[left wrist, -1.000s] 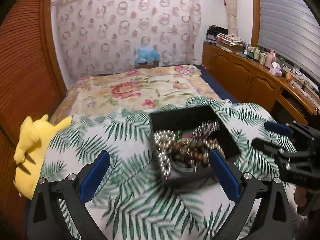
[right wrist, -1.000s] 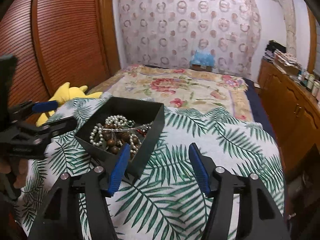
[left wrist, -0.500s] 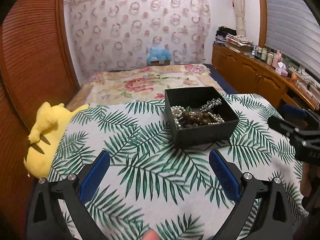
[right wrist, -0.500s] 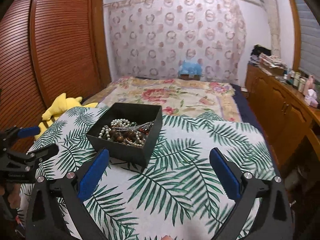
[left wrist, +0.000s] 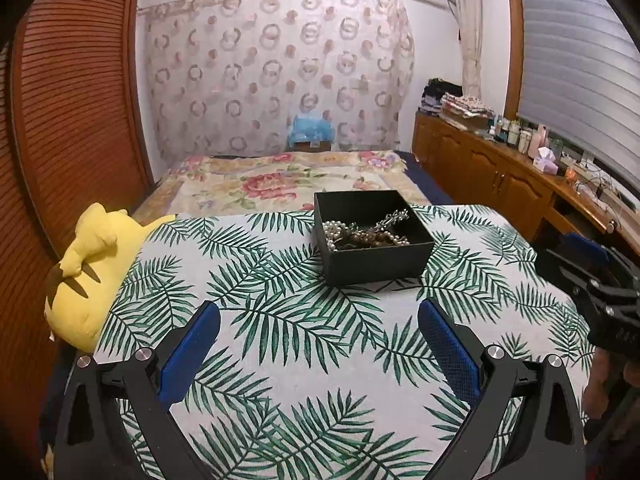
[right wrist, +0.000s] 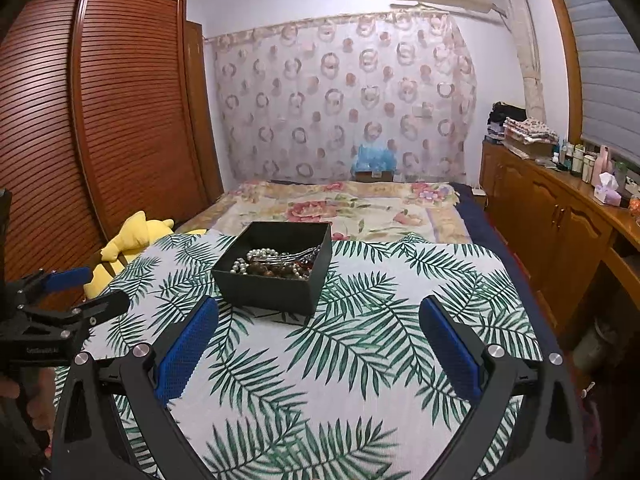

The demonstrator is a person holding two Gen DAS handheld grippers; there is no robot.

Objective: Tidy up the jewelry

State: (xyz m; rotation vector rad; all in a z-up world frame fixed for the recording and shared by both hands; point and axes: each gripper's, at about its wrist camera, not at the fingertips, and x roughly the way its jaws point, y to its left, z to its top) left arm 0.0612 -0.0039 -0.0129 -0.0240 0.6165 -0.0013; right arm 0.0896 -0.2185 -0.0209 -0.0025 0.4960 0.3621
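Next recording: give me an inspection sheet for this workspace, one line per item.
Surface: palm-leaf cloth over the table.
Job's things: black box standing open, pearl strands, brown beads and a silver piece heaped inside.
Clutter: yellow plush toy at the cloth's left edge.
Grippers: left tool and right tool both open, empty, short of the box.
Cables: nothing seen.
Surroundings: bed, wardrobe, sideboard with bottles.

Both views lit evenly by soft indoor light with a cool, slightly violet cast; source not in view. Strong fisheye bending at edges; black vignette in corners. Focus sharp mid-frame, no motion blur. Faint shadow under black box (left wrist: 376, 258) on leaf-print cloth (left wrist: 280, 320). No glare.
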